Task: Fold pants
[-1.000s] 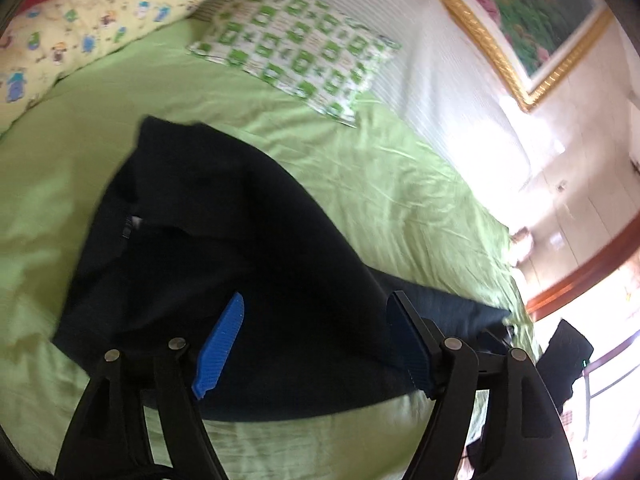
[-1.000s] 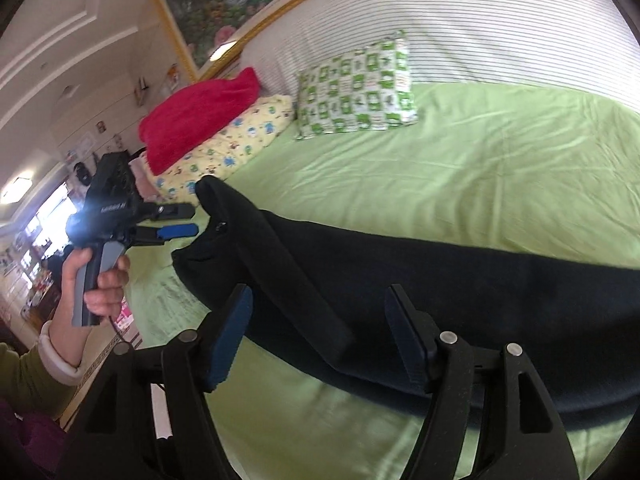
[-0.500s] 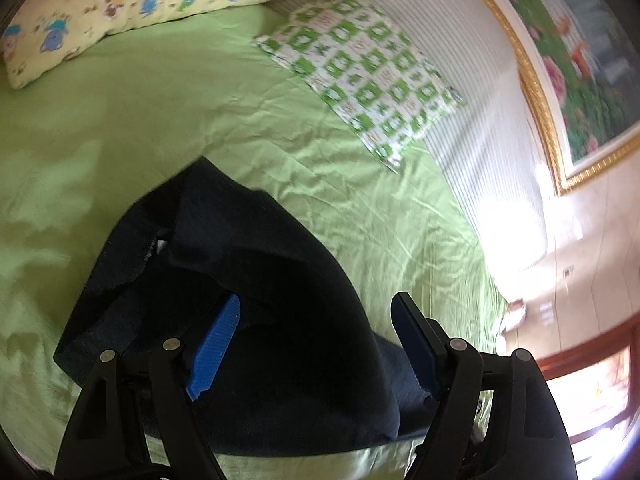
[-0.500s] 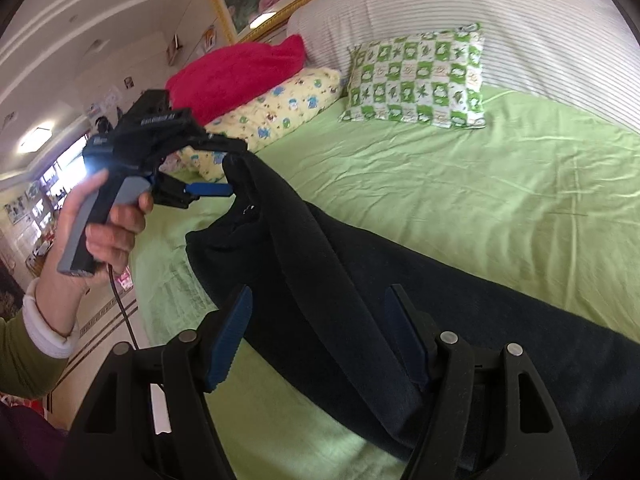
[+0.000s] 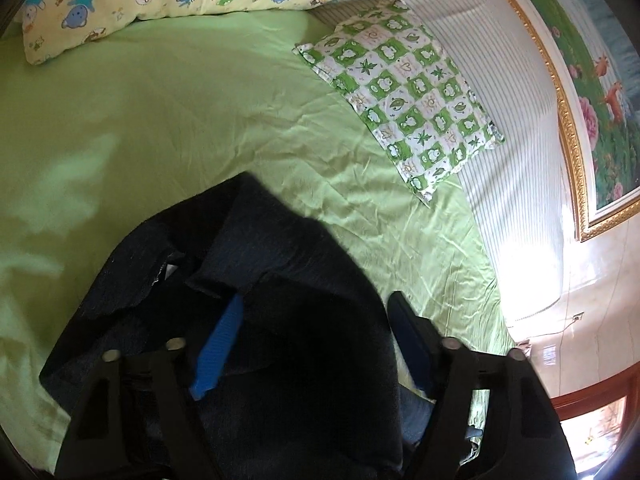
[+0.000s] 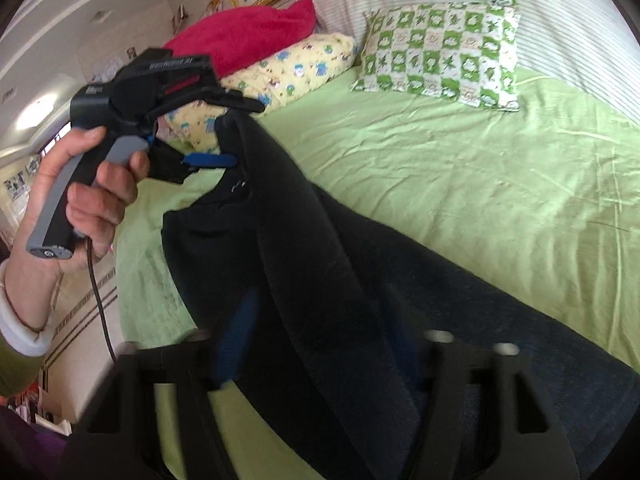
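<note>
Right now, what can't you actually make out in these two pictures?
- Pants leg ends: right wrist view, cut off by the lower right edge.
- Whether the left gripper really pinches the waist: dark fabric hides the contact in both views.
- Right gripper fingertips: right wrist view, blurred and lost against the dark cloth.
- Painting: left wrist view, cropped by the edge.

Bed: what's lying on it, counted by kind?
Pillows: 2, checked green pillow and yellow cartoon pillow
Red blanket: 1
Dark pants: 1
Total: 4
</note>
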`<action>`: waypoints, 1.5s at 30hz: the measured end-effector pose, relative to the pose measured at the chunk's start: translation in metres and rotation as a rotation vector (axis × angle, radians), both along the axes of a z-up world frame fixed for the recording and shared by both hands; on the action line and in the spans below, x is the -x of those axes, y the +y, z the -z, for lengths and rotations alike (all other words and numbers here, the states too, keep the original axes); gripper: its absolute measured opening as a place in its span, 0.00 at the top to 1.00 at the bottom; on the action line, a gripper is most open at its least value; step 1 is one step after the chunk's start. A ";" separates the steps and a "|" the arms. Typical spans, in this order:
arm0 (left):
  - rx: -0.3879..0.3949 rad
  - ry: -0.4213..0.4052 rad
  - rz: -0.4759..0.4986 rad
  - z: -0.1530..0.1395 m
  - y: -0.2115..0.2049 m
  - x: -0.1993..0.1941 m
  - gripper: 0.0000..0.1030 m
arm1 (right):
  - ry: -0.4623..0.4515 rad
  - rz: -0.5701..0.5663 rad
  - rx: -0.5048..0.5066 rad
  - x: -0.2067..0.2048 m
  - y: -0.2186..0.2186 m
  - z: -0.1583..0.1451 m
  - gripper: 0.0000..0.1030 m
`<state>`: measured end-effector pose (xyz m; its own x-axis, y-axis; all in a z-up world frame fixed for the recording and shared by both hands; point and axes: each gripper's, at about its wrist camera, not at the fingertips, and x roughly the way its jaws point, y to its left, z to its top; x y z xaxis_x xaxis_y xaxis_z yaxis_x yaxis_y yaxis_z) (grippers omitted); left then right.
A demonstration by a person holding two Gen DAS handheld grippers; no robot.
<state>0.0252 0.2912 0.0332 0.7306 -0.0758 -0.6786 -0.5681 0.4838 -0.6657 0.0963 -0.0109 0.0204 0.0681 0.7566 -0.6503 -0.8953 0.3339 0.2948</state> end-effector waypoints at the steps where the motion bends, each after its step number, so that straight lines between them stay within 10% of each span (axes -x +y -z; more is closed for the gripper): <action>1: 0.012 -0.014 0.011 0.002 0.000 0.000 0.64 | 0.007 0.000 0.013 -0.001 0.001 0.003 0.80; 2: 0.018 -0.024 0.027 0.003 0.000 -0.001 0.90 | 0.017 0.001 0.013 -0.002 0.000 0.004 0.89; 3: 0.017 -0.035 0.047 0.003 0.000 -0.001 0.95 | 0.024 0.000 0.005 -0.002 -0.001 0.003 0.92; 11: -0.150 -0.105 0.111 -0.027 -0.030 0.039 0.95 | -0.020 -0.049 -0.063 0.016 -0.018 -0.020 0.93; 28: -0.100 -0.059 0.073 0.045 -0.044 0.129 0.95 | -0.061 -0.147 0.033 0.049 -0.022 0.006 0.93; 45: -0.081 -0.036 0.029 0.046 -0.036 0.158 0.87 | -0.040 -0.159 0.019 0.057 -0.024 -0.010 0.66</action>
